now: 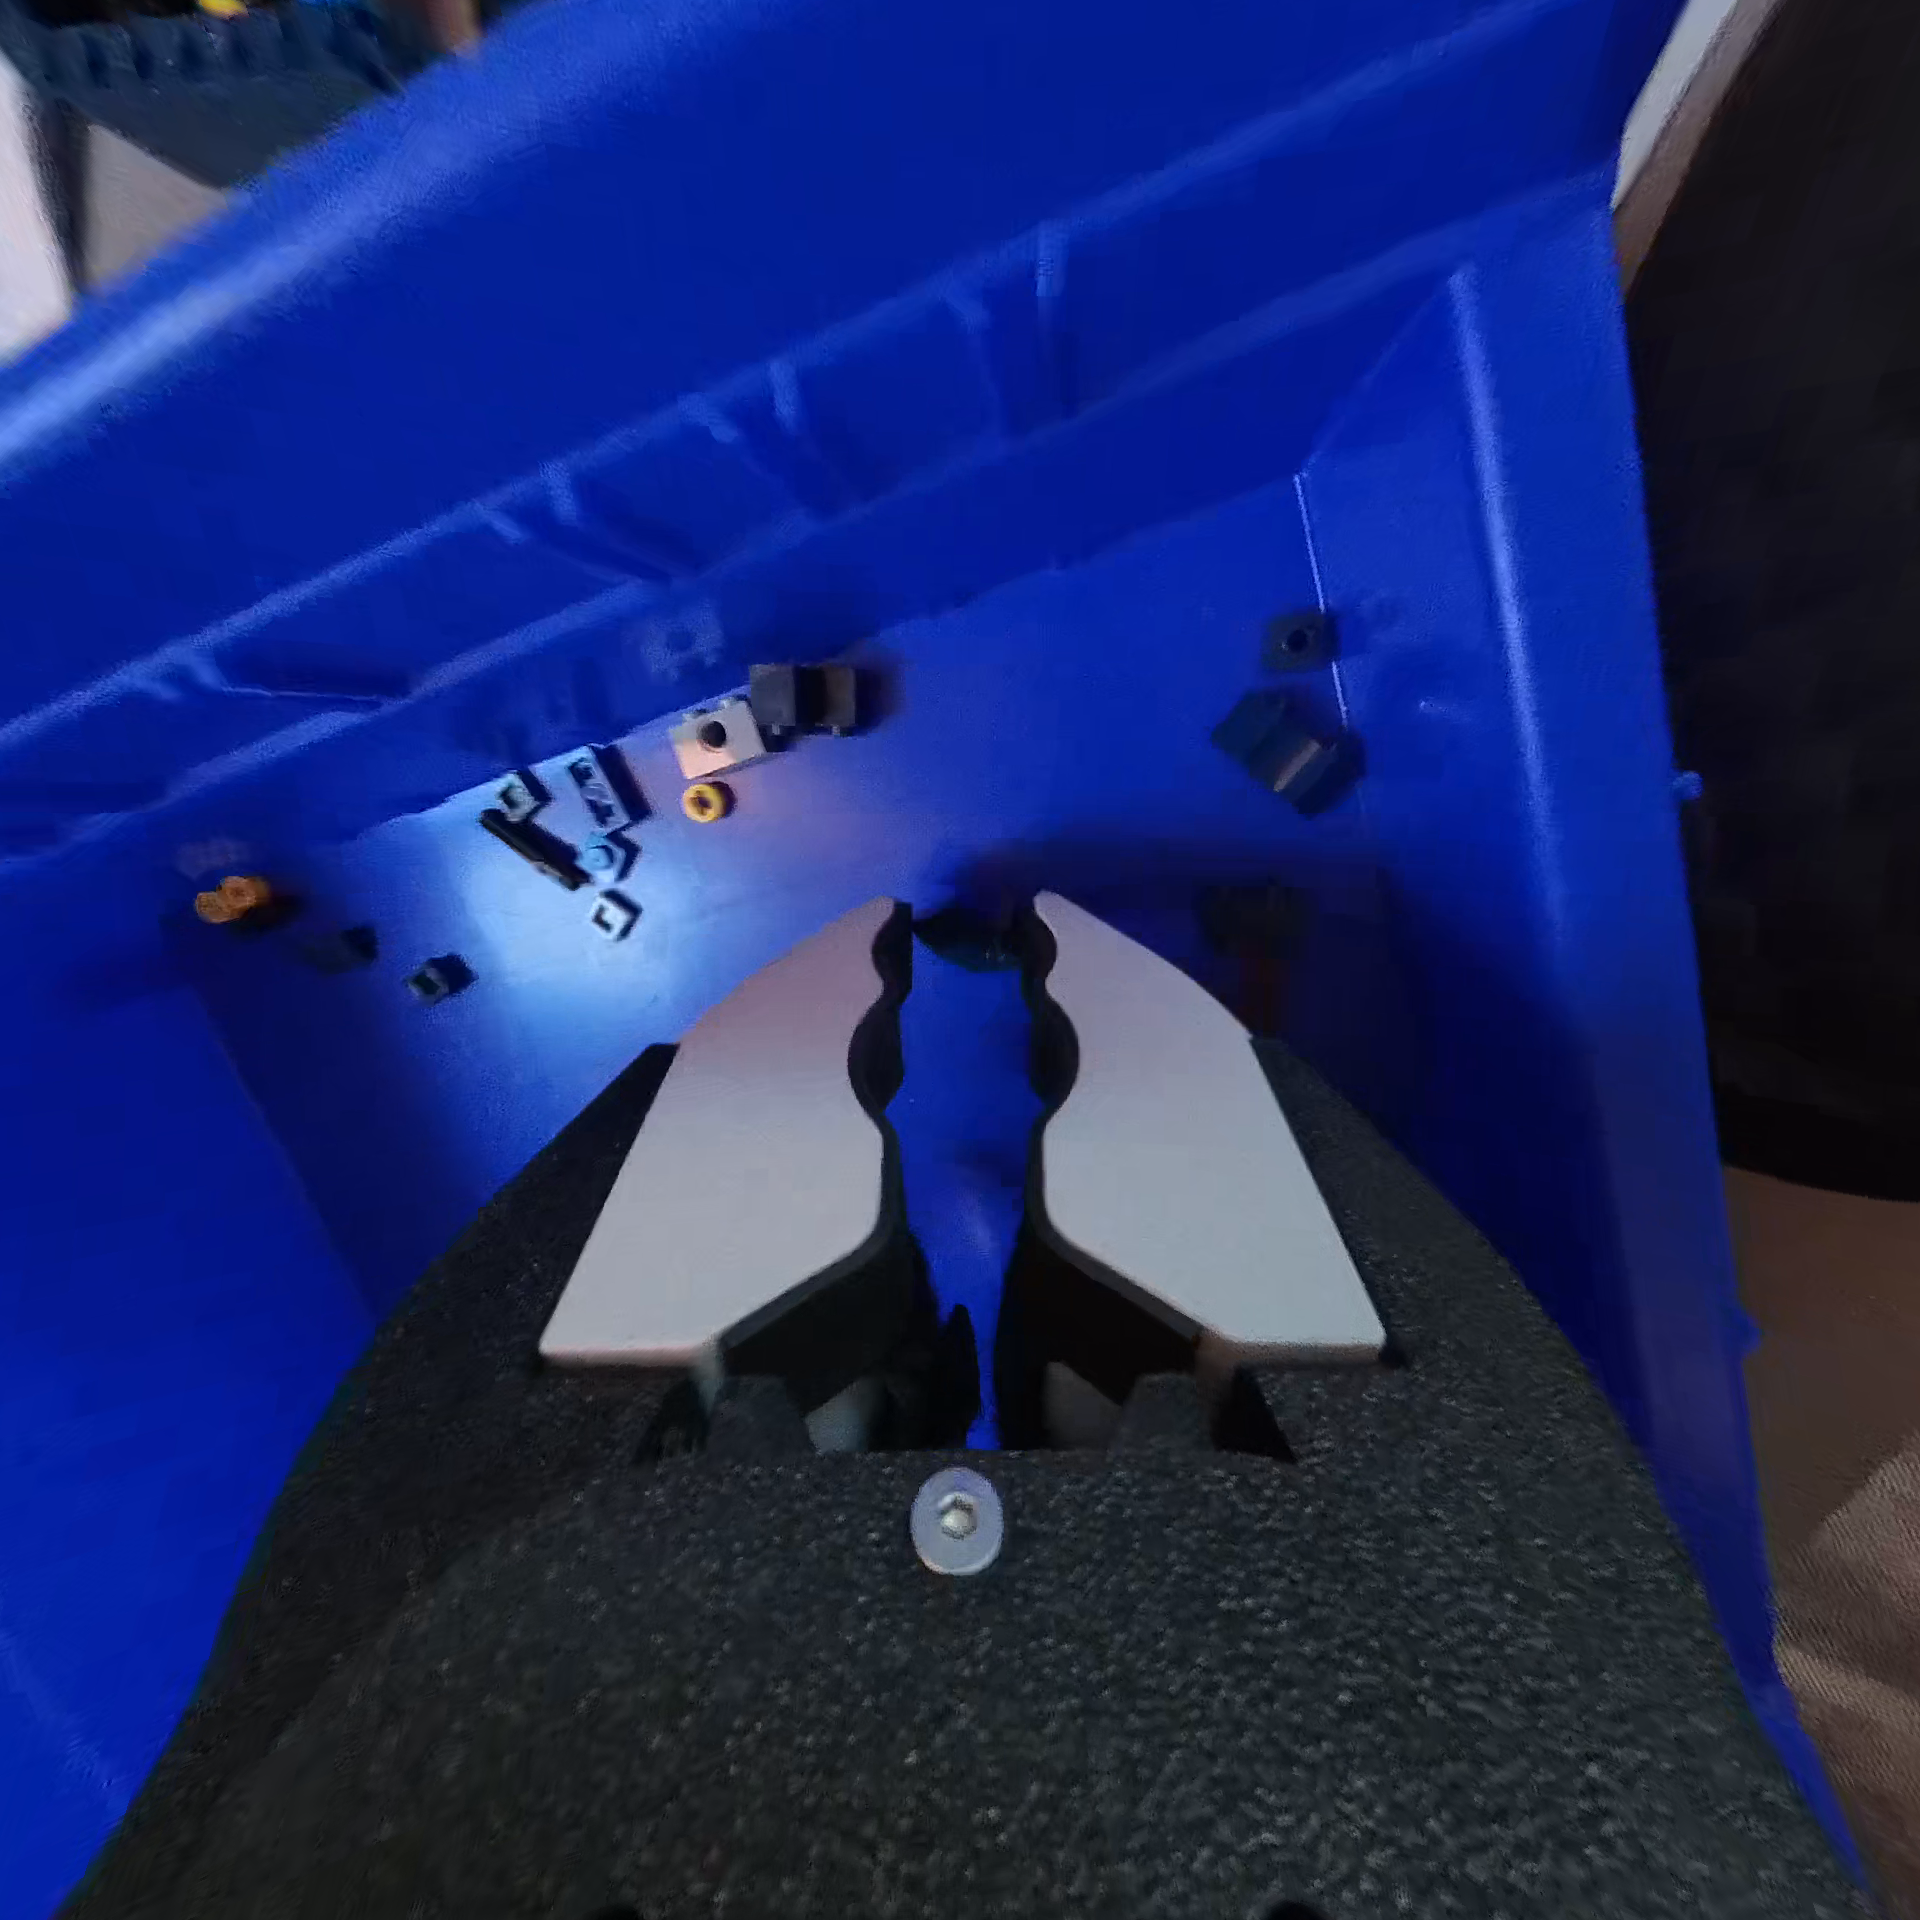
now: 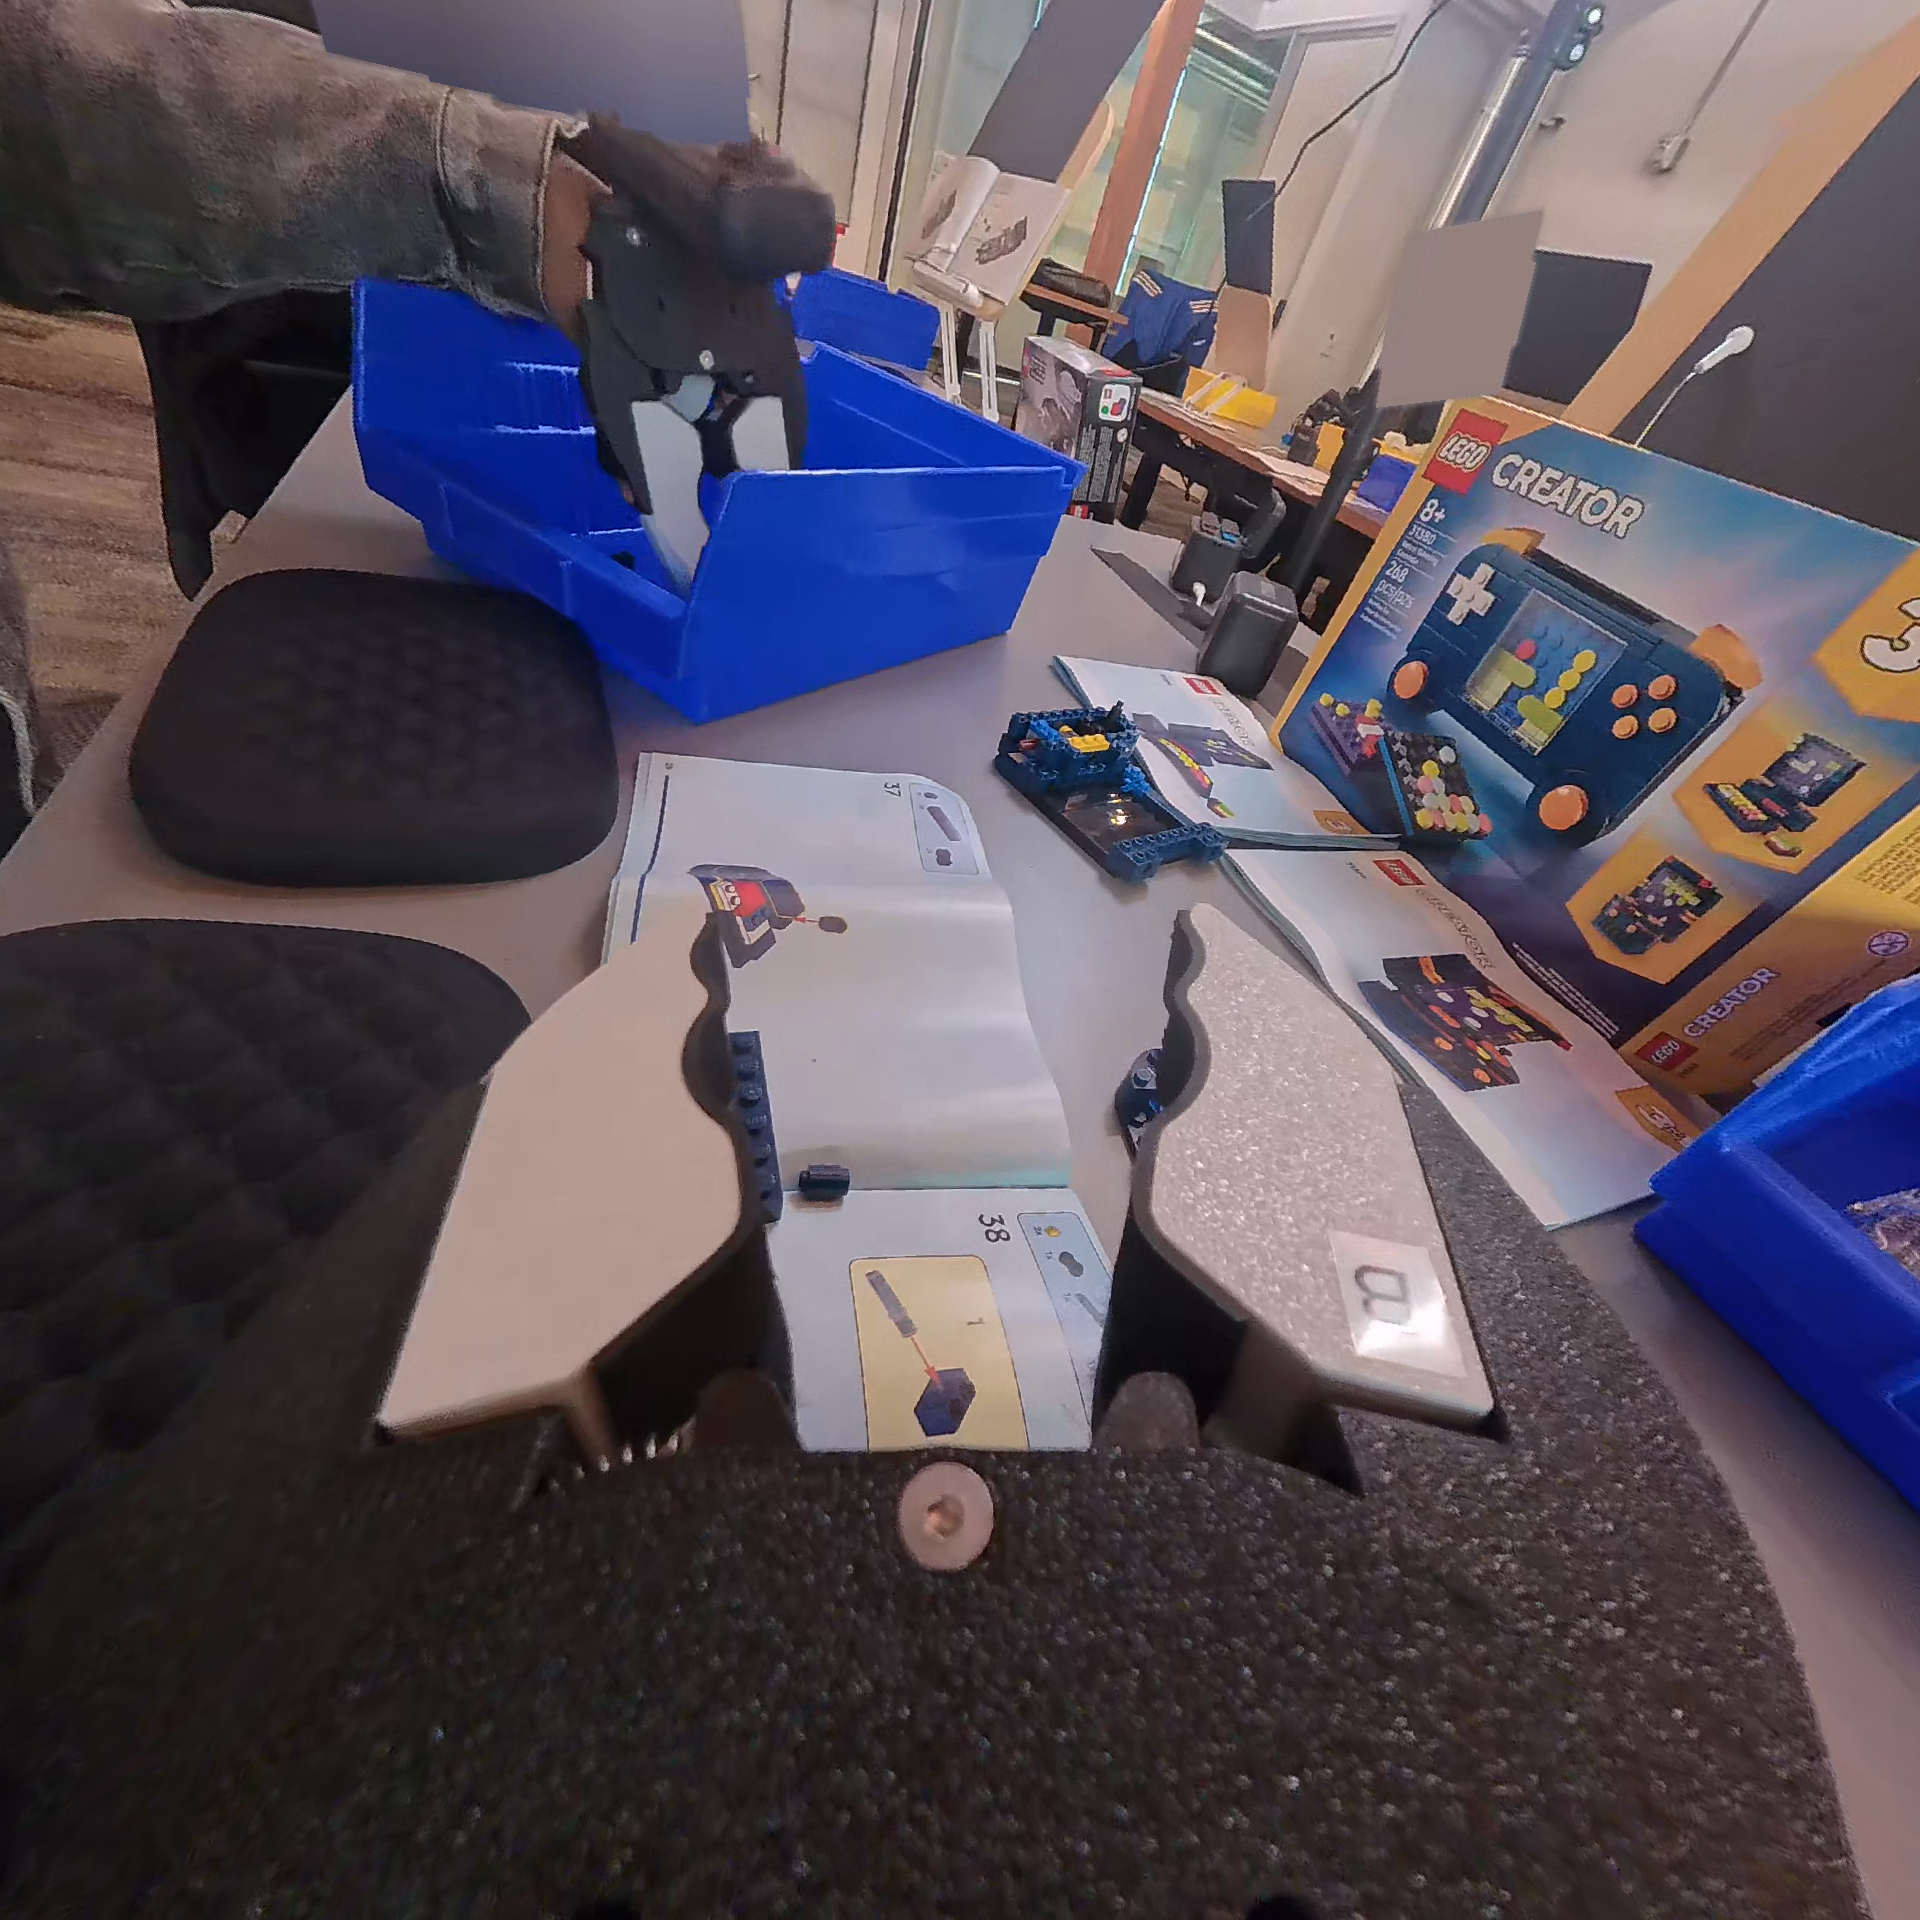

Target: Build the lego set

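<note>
My left gripper [image 1: 966,920] reaches down into a blue bin [image 1: 1455,727]. Its fingers stand a narrow way apart. A small dark piece [image 1: 968,943] lies on the bin floor right at the fingertips; it is blurred, and no grip on it shows. In the right wrist view the left gripper [image 2: 707,488] dips into the same bin [image 2: 883,561], tips hidden. My right gripper [image 2: 951,935] is wide open over an open instruction booklet [image 2: 883,987]. A dark blue studded plate [image 2: 753,1122] lies by its left finger, a blue piece [image 2: 1138,1091] by its right, and a small black piece [image 2: 824,1181] between.
Loose pieces dot the bin floor: a grey brick with a hole [image 1: 712,743], a yellow ring [image 1: 707,802], a dark slope brick [image 1: 1288,753]. On the table: a half-built blue model [image 2: 1091,790], a set box [image 2: 1610,675], two black cushions [image 2: 374,727], another blue bin [image 2: 1797,1195]. My left tips are about 30 cm from the small black piece [image 2: 824,1181], my right tips only 8 cm.
</note>
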`<action>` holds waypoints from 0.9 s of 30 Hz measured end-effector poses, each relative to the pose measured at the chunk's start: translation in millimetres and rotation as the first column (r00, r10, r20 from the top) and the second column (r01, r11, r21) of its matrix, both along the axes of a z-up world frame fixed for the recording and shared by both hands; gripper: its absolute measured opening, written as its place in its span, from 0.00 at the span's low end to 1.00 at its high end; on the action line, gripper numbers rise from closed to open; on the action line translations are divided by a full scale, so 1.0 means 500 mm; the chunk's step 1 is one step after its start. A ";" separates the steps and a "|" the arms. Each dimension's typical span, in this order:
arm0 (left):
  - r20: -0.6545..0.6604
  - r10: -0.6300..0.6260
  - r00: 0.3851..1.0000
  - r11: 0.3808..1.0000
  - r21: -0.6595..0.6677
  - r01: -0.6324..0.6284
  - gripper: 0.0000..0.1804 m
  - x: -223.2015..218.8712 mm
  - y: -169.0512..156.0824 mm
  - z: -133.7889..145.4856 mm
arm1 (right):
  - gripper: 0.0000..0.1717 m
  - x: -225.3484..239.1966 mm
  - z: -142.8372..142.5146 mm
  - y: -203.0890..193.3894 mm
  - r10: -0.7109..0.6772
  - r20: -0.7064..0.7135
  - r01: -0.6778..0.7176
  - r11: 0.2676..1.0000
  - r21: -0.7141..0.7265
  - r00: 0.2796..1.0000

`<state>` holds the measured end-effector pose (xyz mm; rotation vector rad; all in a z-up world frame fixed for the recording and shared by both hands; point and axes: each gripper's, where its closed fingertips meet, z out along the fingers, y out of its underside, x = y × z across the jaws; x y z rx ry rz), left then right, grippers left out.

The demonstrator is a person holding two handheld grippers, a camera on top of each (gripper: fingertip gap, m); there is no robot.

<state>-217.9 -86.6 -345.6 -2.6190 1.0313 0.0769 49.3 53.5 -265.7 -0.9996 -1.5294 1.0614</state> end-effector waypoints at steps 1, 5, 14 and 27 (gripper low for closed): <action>0.000 0.019 1.000 0.997 0.068 -0.019 0.11 0.000 0.014 0.023 | 0.47 0.000 0.001 0.000 0.000 -0.002 0.000 1.000 -0.001 1.000; 0.201 -0.092 0.975 0.856 0.516 -0.026 0.10 0.115 0.080 0.215 | 0.47 -0.001 0.001 0.000 0.002 -0.003 -0.002 1.000 -0.004 1.000; 0.173 -0.219 0.960 0.885 0.451 0.121 0.11 0.245 0.110 0.161 | 0.48 0.001 0.006 -0.008 0.012 -0.009 -0.012 1.000 0.016 1.000; 0.106 -0.119 0.987 0.873 0.485 0.053 0.23 0.121 0.036 0.259 | 0.48 0.001 0.009 -0.012 0.021 -0.017 -0.021 1.000 0.014 1.000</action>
